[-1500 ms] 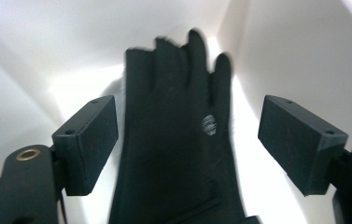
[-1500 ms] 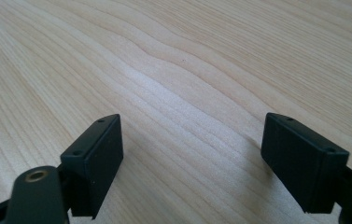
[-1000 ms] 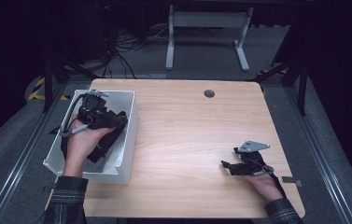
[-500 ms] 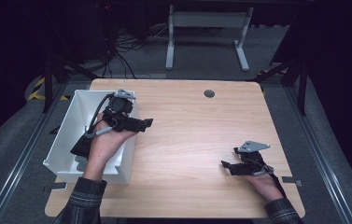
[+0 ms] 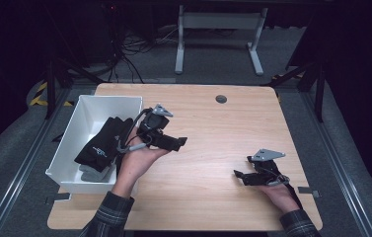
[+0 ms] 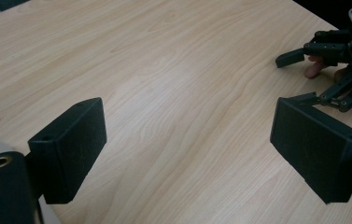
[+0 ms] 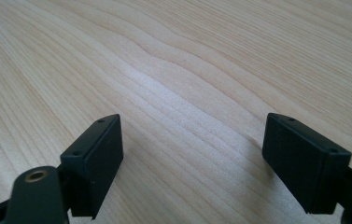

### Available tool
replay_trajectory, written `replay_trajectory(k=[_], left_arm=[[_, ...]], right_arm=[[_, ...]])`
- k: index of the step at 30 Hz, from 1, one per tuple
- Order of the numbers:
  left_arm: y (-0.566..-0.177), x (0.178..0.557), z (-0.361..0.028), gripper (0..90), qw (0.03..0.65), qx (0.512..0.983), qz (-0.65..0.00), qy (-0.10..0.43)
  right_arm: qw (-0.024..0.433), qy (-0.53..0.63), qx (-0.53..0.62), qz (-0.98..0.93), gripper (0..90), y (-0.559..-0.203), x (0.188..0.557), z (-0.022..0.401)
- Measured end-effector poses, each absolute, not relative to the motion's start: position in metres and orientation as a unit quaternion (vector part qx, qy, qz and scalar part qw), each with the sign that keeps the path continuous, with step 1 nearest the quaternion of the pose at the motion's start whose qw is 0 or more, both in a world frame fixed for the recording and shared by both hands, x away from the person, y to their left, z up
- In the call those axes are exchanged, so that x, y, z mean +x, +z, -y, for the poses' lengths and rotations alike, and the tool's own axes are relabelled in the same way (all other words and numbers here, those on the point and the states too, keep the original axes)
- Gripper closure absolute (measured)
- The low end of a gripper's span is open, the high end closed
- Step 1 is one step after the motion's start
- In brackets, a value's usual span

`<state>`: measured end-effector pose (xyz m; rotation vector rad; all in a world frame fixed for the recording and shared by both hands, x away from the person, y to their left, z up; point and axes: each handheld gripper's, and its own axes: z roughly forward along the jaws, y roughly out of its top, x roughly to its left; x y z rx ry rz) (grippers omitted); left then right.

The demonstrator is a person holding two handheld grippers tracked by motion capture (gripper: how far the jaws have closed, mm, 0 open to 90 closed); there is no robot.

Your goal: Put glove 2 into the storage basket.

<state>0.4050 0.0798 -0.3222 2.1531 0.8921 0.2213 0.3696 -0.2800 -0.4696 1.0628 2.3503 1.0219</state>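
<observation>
A white bin (image 5: 77, 116) stands on the left side of the wooden table (image 5: 223, 133). In it lie black gloves (image 5: 102, 143) over something grey (image 5: 94, 173). My left gripper (image 5: 179, 142) is just right of the bin, above the tabletop, pointing right. Its jaws are open with bare wood between the pads (image 6: 71, 144). Near the front right, my right gripper (image 5: 242, 168) lies low on the table, pointing left, open and empty. In the left gripper view (image 6: 190, 112) the right gripper (image 6: 332, 60) appears at the top right. The right gripper view (image 7: 194, 126) shows wood between the jaws.
A round grey cable hole (image 5: 221, 98) sits near the table's far edge. Beyond the table are a white desk frame (image 5: 218, 29) and cables (image 5: 124, 54) on the dark floor. Metal rails (image 5: 331, 148) run along both sides of the table.
My left gripper has come out of the white bin and moved right, over the tabletop. The gloves stay in the bin. My right gripper has not moved.
</observation>
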Motion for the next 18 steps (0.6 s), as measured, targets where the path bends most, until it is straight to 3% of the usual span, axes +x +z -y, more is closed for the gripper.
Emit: replay_trajectory(k=[18], left_arm=[[-0.372,0.392,-0.039,11.6,0.379,0.863,-0.324,0.077]], right_arm=[[0.181,0.362,0.376,-0.833,20.5,-0.470,0.370,0.280]])
